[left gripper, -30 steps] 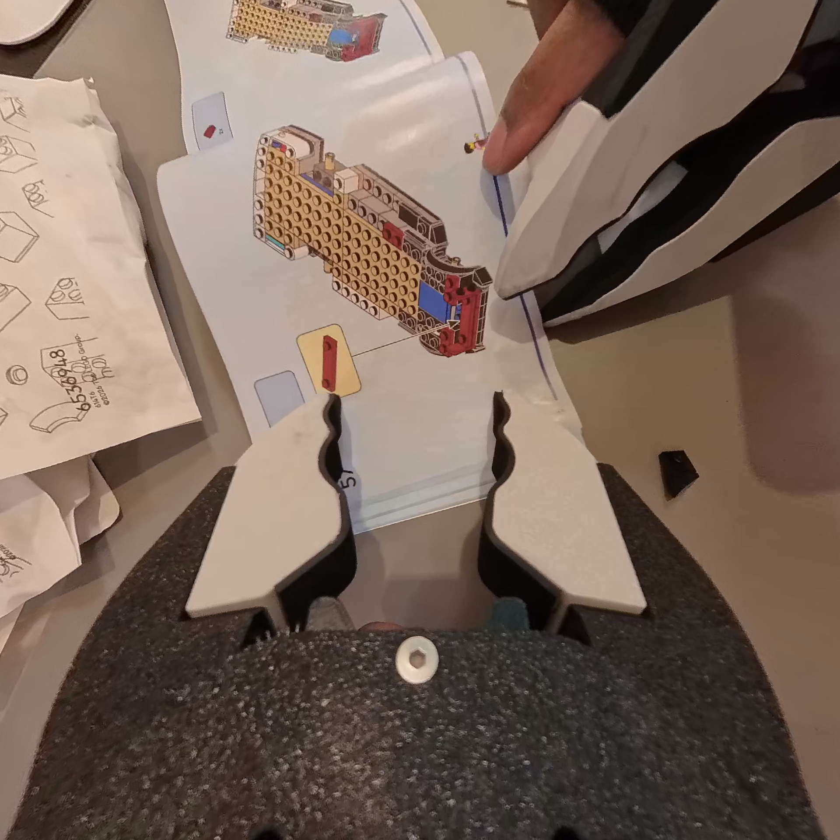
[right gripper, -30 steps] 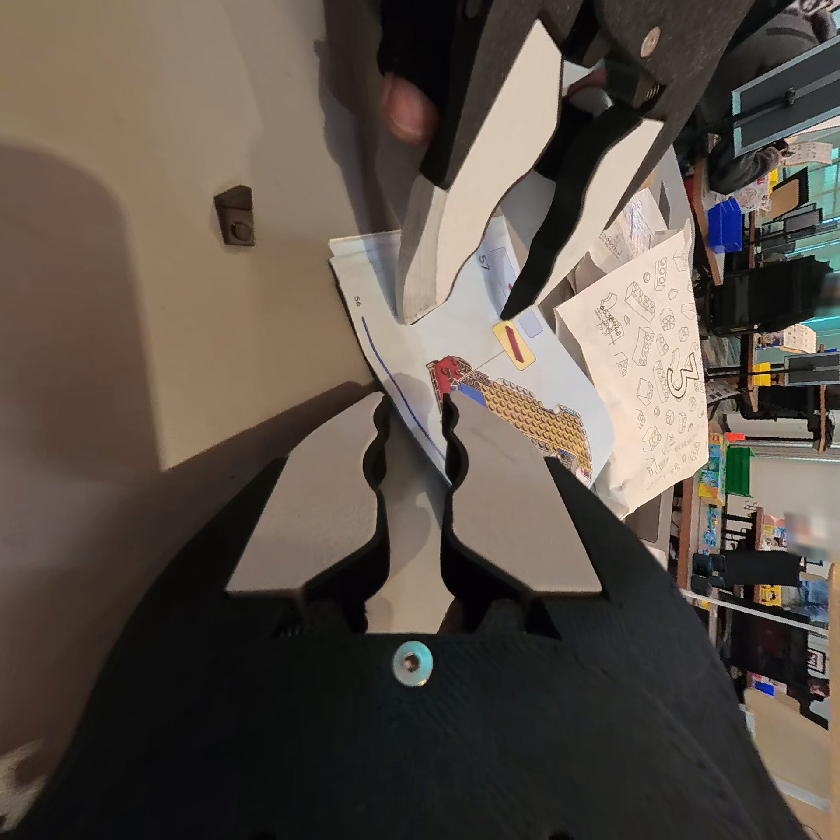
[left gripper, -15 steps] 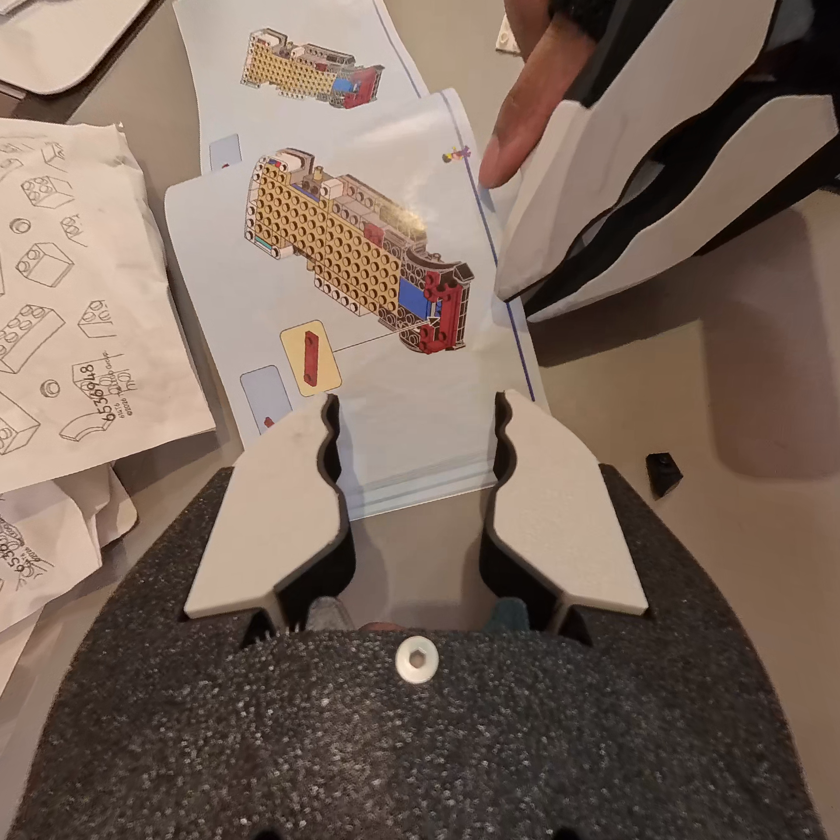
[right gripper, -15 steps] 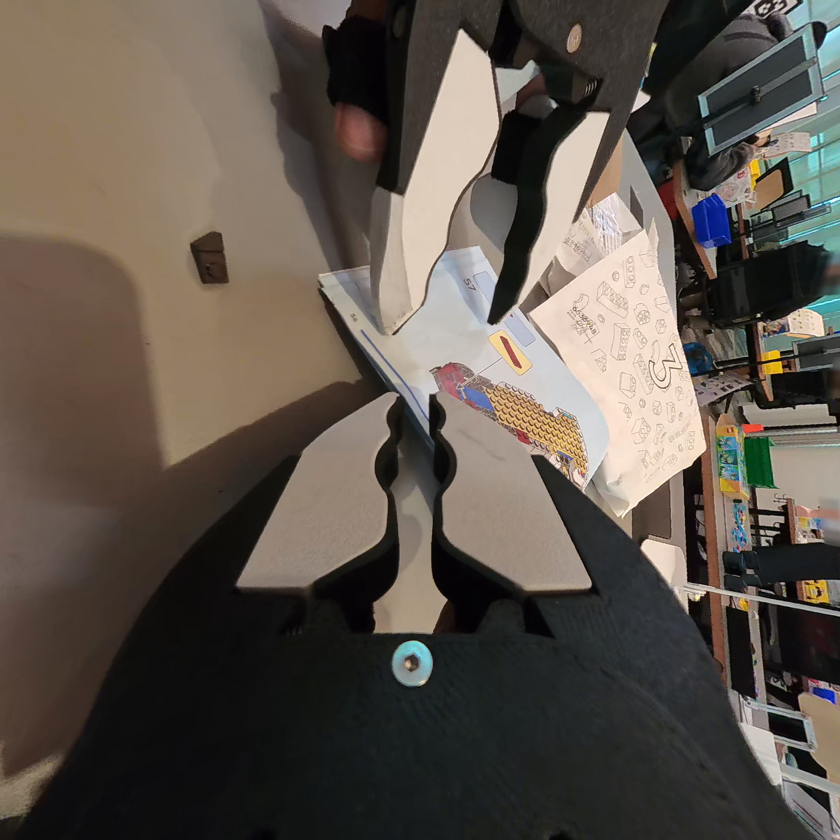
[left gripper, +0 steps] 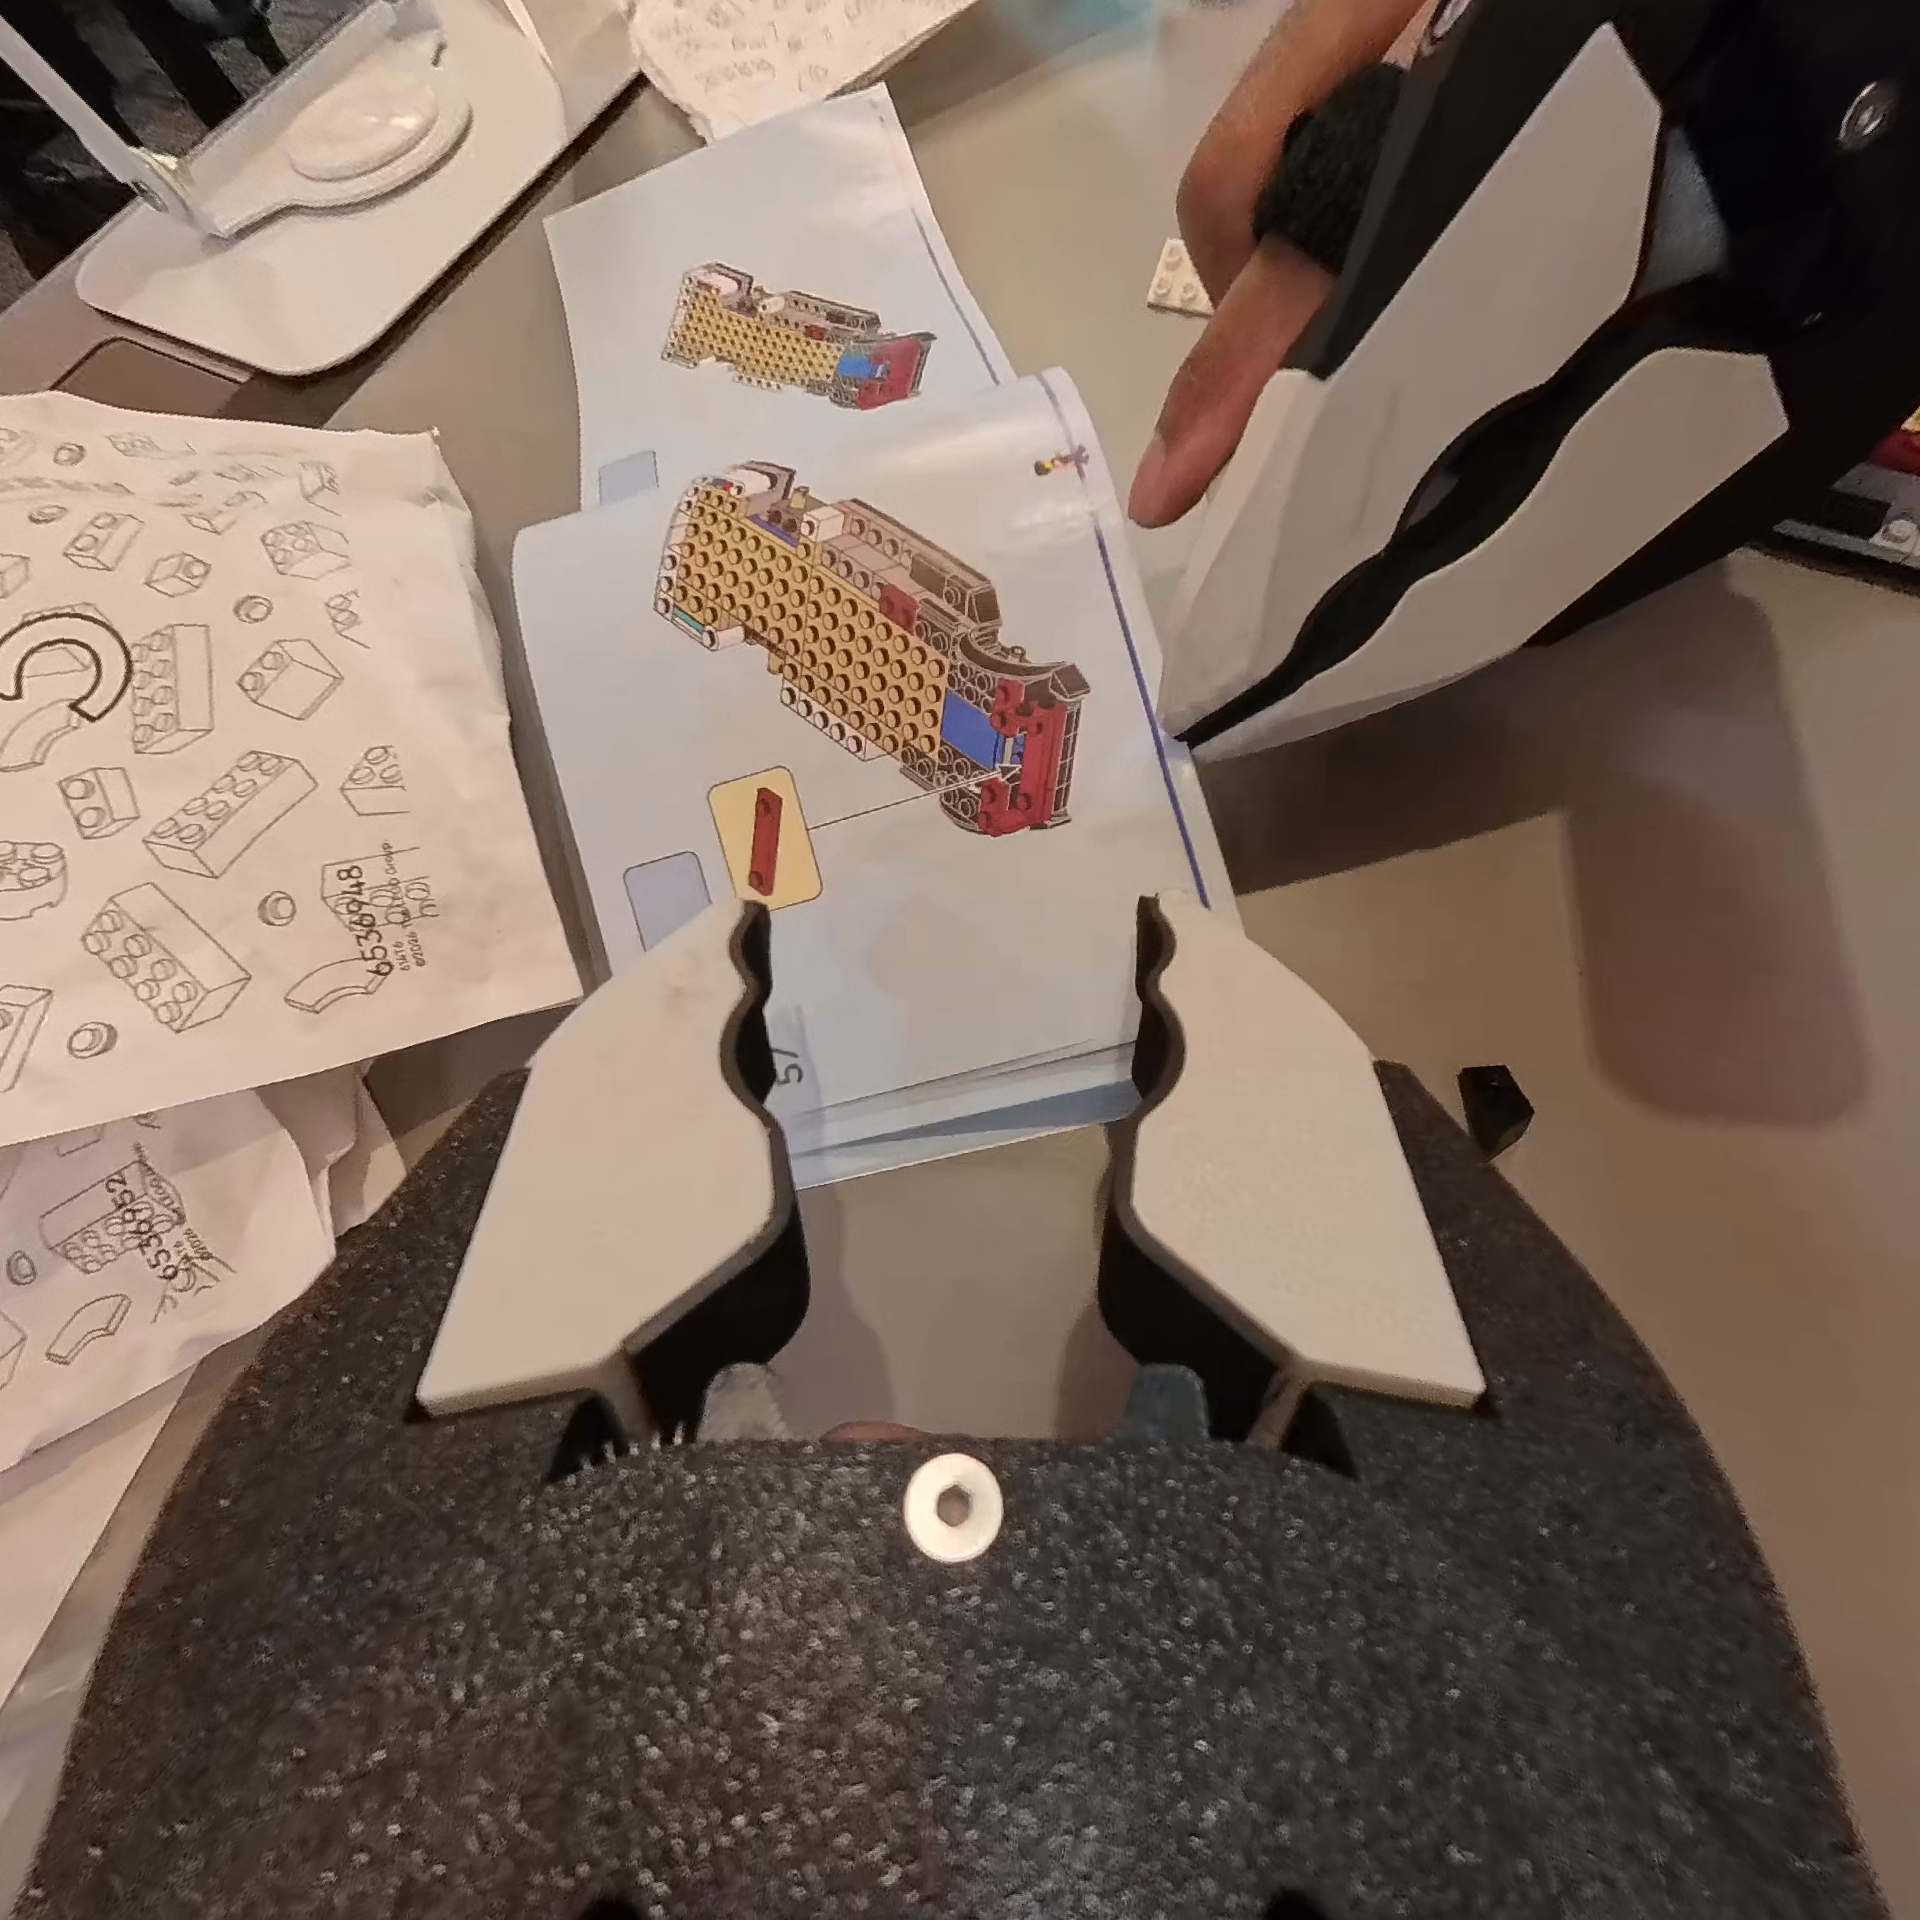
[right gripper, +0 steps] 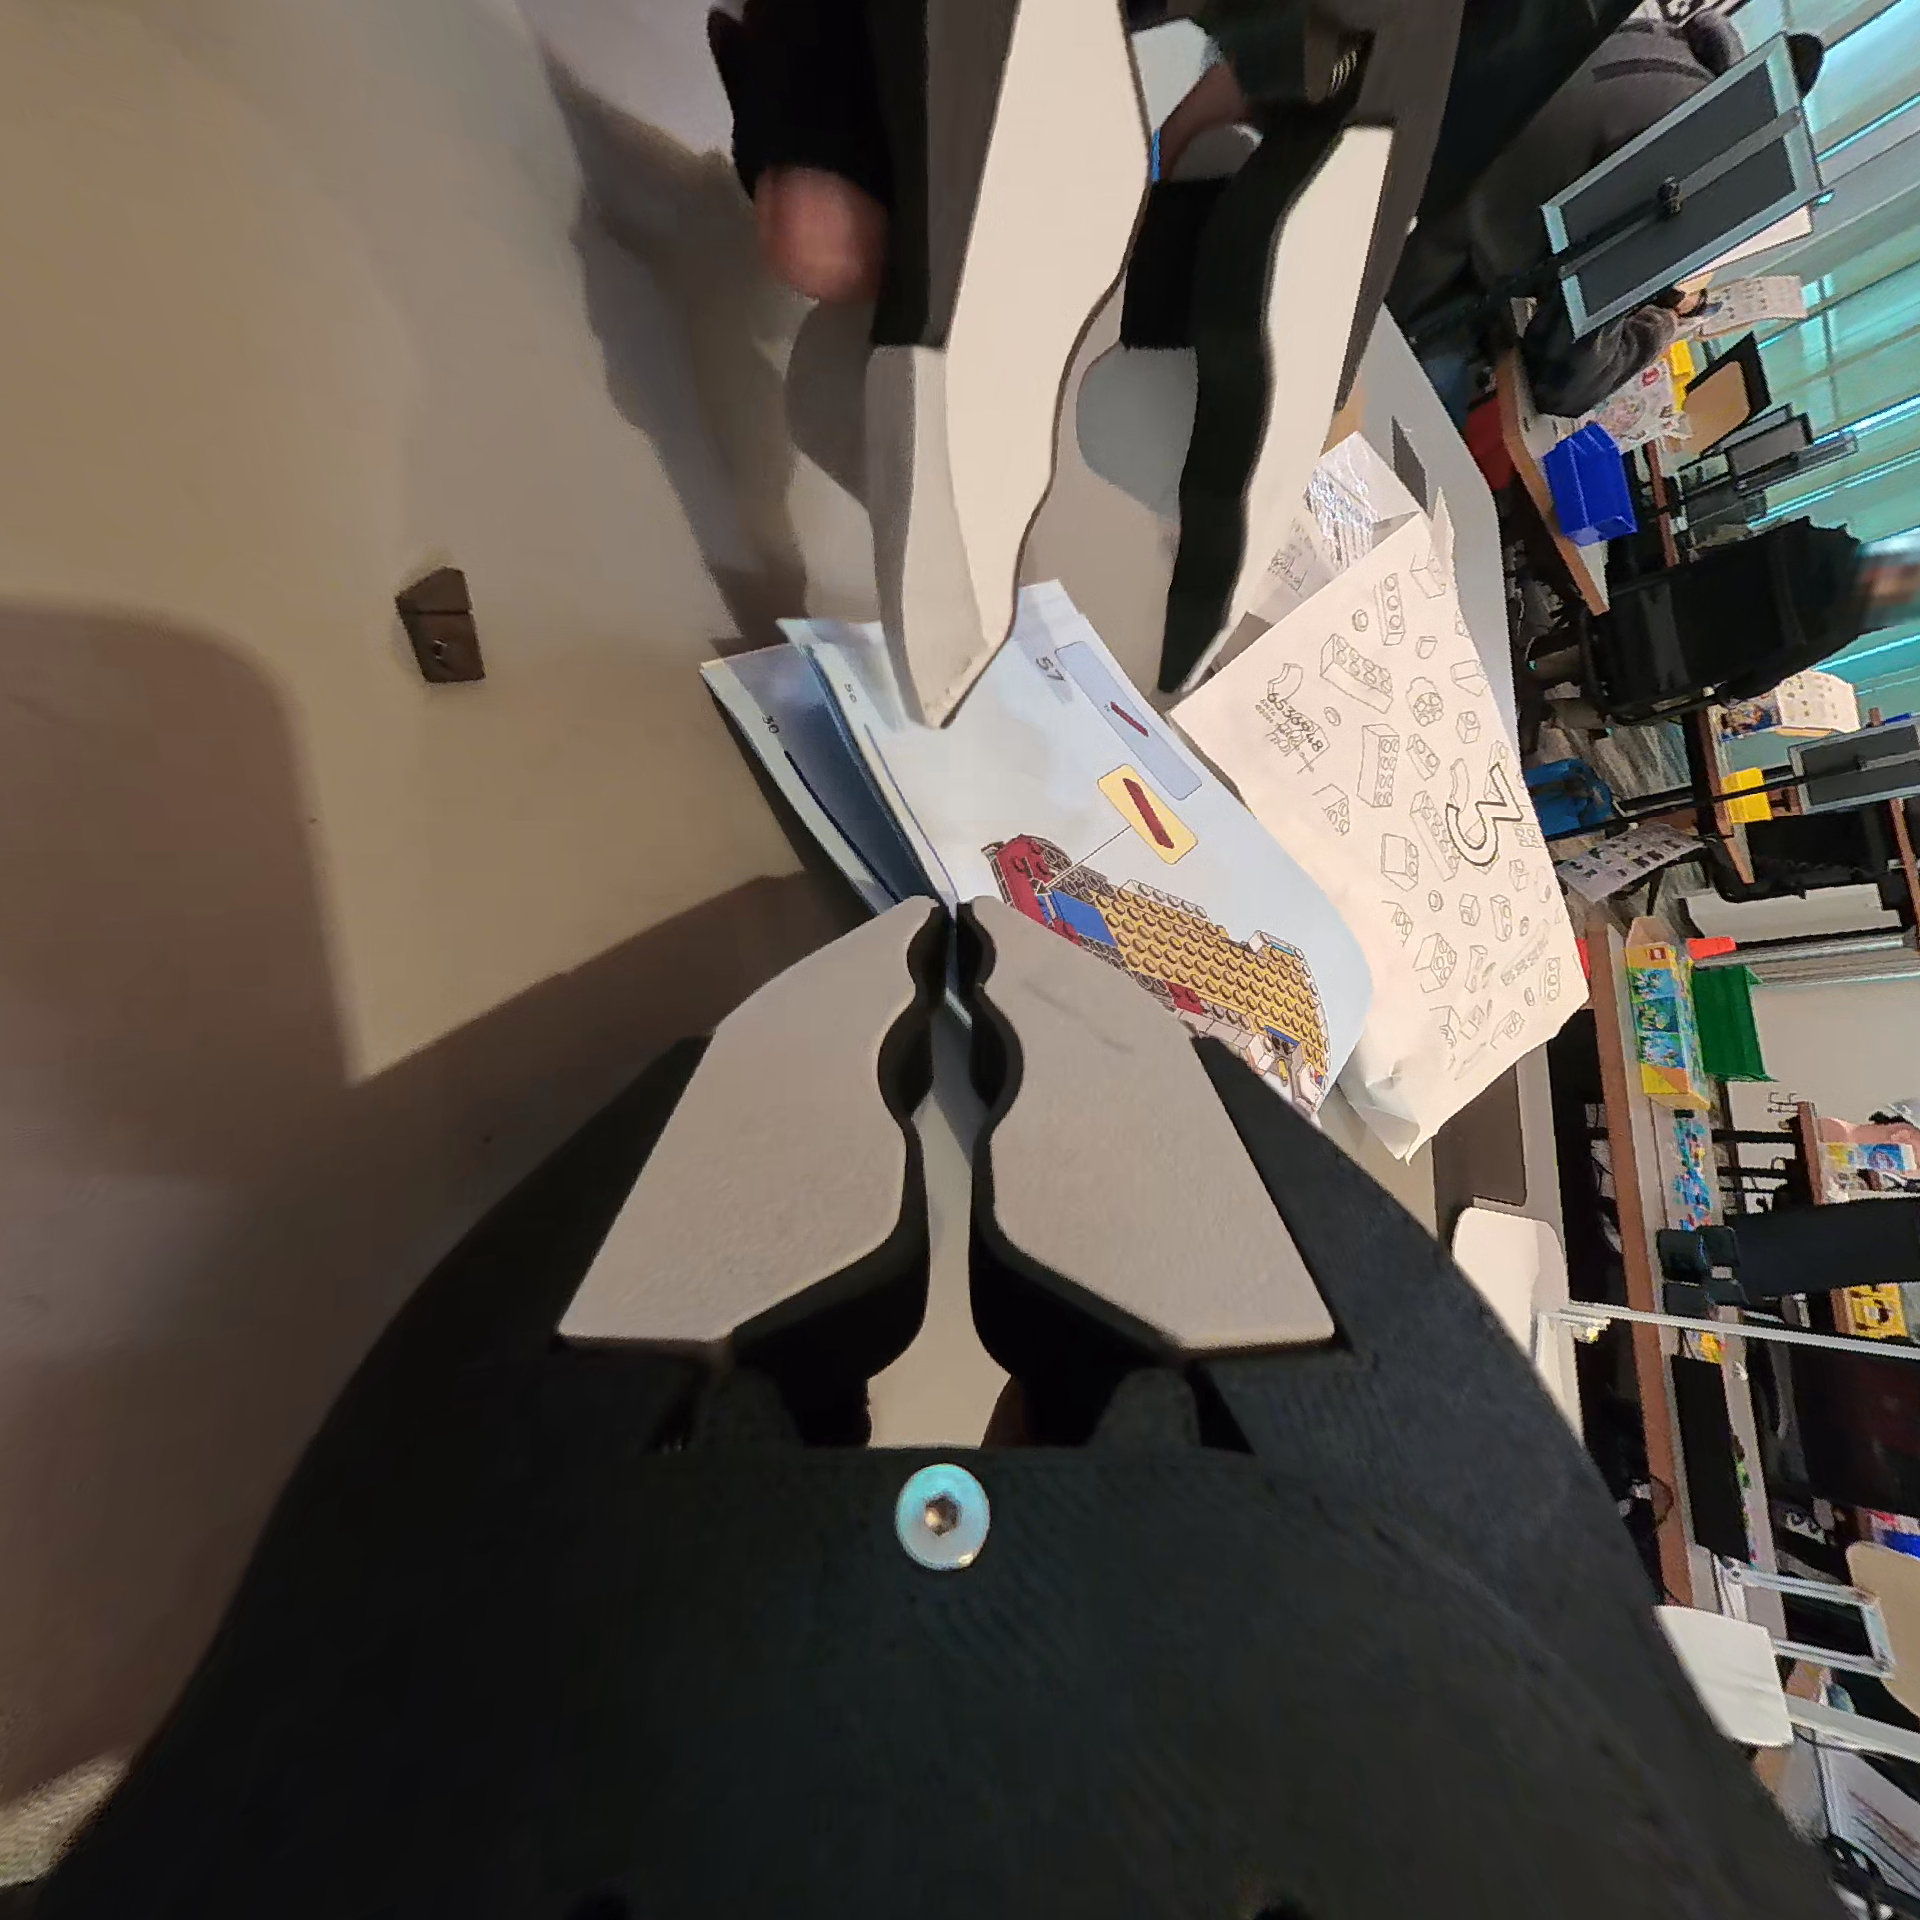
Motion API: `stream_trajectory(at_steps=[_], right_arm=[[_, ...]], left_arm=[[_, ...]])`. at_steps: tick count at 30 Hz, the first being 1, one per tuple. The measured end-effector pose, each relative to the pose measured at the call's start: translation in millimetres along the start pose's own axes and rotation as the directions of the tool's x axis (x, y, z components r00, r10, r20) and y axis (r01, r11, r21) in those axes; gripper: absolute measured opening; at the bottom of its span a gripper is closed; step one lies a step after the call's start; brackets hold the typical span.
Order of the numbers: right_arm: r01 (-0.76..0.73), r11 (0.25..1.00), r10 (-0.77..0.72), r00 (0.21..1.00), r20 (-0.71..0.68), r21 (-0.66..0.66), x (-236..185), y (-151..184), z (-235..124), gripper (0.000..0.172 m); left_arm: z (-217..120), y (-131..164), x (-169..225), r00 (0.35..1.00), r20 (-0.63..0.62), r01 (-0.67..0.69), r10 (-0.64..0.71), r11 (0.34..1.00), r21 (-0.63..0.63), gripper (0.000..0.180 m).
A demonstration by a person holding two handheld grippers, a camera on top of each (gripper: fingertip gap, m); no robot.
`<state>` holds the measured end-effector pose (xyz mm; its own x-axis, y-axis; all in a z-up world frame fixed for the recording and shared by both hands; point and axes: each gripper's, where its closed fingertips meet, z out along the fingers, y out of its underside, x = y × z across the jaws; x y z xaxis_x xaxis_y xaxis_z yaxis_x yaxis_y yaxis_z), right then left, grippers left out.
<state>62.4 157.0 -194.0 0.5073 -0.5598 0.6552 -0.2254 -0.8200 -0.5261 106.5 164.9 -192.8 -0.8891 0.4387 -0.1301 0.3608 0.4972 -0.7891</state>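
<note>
Open pale-blue instruction booklet (left gripper: 894,966), page edge pinched, on tan table (left gripper: 1558,1039)

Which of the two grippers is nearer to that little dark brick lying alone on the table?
The left gripper: the dark brick lies just off its right finger. The right gripper is farther up, fingers shut at the edge of the booklet.

Glossy, smooth paper booklet (left gripper: 914,582) with colour printing; matt, creased white paper bags (left gripper: 229,727) with line drawings. Smooth matt beige tabletop (left gripper: 1558,935). Left gripper (left gripper: 951,914) body rough, grainy black plastic; fingers (left gripper: 644,1143) smooth matt grey, with bright metal screw (left gripper: 953,1507).
</note>
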Motion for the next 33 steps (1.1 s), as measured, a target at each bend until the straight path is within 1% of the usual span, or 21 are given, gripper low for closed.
stream_trajectory(at_steps=[9,15,21,33], right_arm=[[-0.048,0.999,0.048,0.999,0.013,0.0,-0.3,3.0,-0.3,0.0],[-0.092,0.996,0.092,0.996,0.015,0.005,1.8,6.2,-1.0,0.0],[-0.109,0.994,0.109,0.994,0.012,0.003,3.1,9.1,-1.1,0.0],[-0.116,0.993,0.116,0.993,0.001,-0.003,4.7,12.5,-0.6,0.0]], left_arm=[[-9.2,0.0,-4.8,1.0,0.005,0.022,-0.022,0.999,0.027,0.069],[-9.3,4.4,-6.1,1.0,0.008,0.023,-0.023,1.0,0.01,0.07],[-12.5,3.2,-8.1,0.999,0.015,0.028,-0.028,0.999,0.026,0.071],[-0.1,16.9,-5.3,1.0,0.02,-0.003,0.004,0.998,-0.065,0.071]])
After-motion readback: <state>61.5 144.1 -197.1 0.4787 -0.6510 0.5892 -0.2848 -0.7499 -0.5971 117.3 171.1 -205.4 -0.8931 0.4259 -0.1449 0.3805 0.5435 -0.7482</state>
